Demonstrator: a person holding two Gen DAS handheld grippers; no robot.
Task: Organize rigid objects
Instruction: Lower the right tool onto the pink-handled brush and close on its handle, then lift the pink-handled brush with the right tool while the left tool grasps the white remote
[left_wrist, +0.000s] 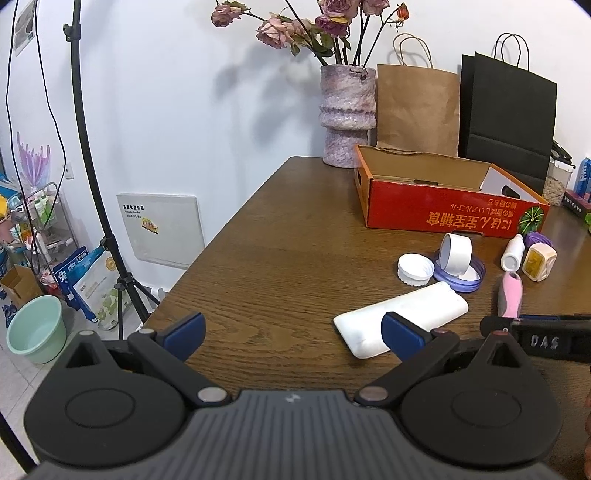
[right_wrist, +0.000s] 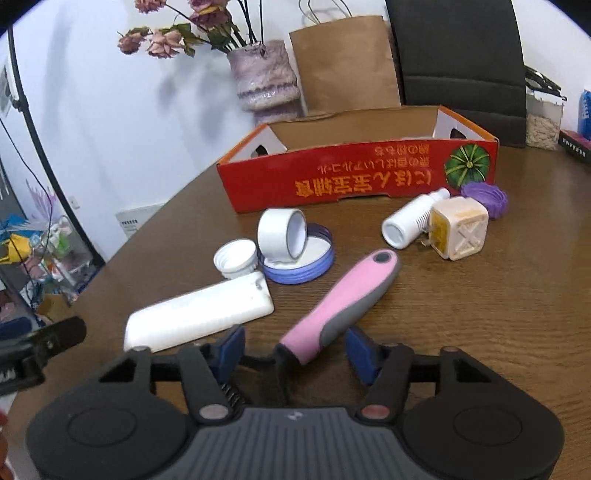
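Observation:
A pink and grey handled tool (right_wrist: 340, 302) lies on the wooden table (right_wrist: 498, 314), its near end between the open fingers of my right gripper (right_wrist: 295, 349), untouched by either pad. A flat white case (right_wrist: 199, 317) lies to its left; it also shows in the left wrist view (left_wrist: 402, 317). My left gripper (left_wrist: 293, 332) is open and empty, its right pad (left_wrist: 400, 334) in front of the white case. Beyond lie a white tape roll (right_wrist: 282, 232) in a blue lid (right_wrist: 299, 264), a white cap (right_wrist: 236, 258), a white bottle (right_wrist: 413, 218), a cream plug cube (right_wrist: 460, 230) and a purple cap (right_wrist: 485, 195).
An open red cardboard box (right_wrist: 354, 181) stands behind the objects. A purple vase (left_wrist: 347, 114) with dried roses, a brown paper bag (left_wrist: 417, 110) and a black bag (left_wrist: 509, 118) stand at the back. The table's left edge drops to a floor with a tripod (left_wrist: 92, 166) and clutter.

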